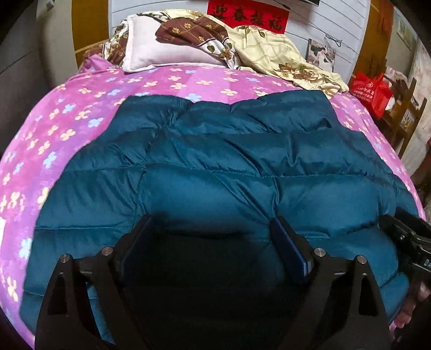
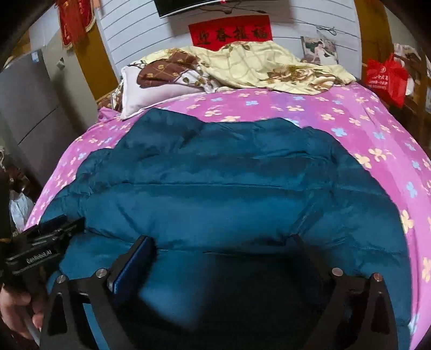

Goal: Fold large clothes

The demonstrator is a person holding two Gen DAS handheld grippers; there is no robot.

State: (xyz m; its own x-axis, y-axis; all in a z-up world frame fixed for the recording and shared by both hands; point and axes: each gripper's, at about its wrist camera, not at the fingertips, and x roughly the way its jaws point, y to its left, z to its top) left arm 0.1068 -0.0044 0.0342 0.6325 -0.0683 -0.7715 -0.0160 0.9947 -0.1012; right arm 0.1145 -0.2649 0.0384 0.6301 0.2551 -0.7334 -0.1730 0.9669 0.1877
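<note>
The near edge of the teal down jacket [image 1: 215, 167] was hidden under both tools. It lay flat on the pink floral bedspread [image 1: 80, 107], long axis left to right. The left gripper [image 1: 212, 223] and right gripper [image 2: 223, 239] stood wide open, holding nothing.

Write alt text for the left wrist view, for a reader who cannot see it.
A teal quilted down jacket lies spread on a pink flower-print bedsheet, with the open black left gripper over its near edge. Behind it lie a white pillow and a crumpled cream floral quilt, below a red wall banner.
</note>
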